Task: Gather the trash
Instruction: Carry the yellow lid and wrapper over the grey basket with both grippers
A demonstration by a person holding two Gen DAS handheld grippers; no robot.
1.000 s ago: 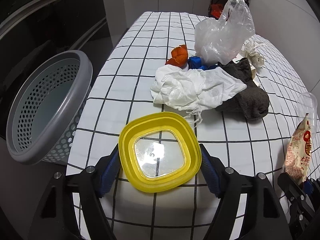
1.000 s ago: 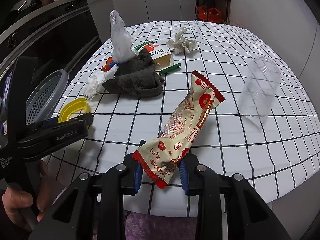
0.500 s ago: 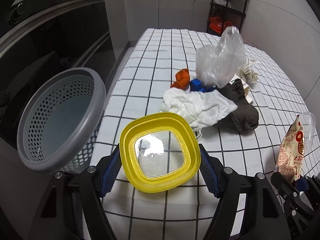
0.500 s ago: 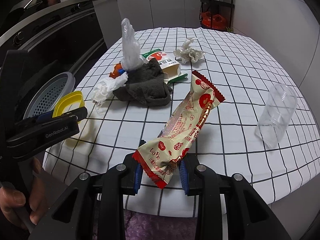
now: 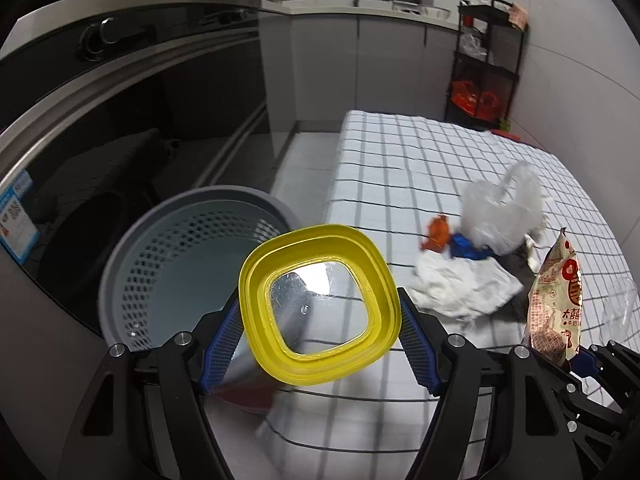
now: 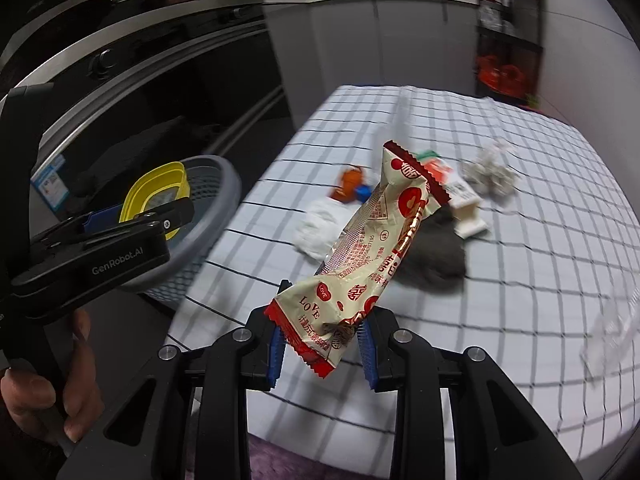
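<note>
A grey counter [image 5: 360, 4] with cabinets is seen across the top of the frame, a black shelf rack [image 5: 486, 60] at upper right, a dark oven front [image 5: 120, 92] at left

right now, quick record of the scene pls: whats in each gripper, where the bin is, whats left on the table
left gripper: shut on yellow lid
right gripper: shut on snack wrapper
bin: grey basket beside the table's edge, looks empty
table: checked cloth
left on table: white tissue, plastic bag, dark cloth, orange scrap, crumpled paper, carton, clear cup
</note>
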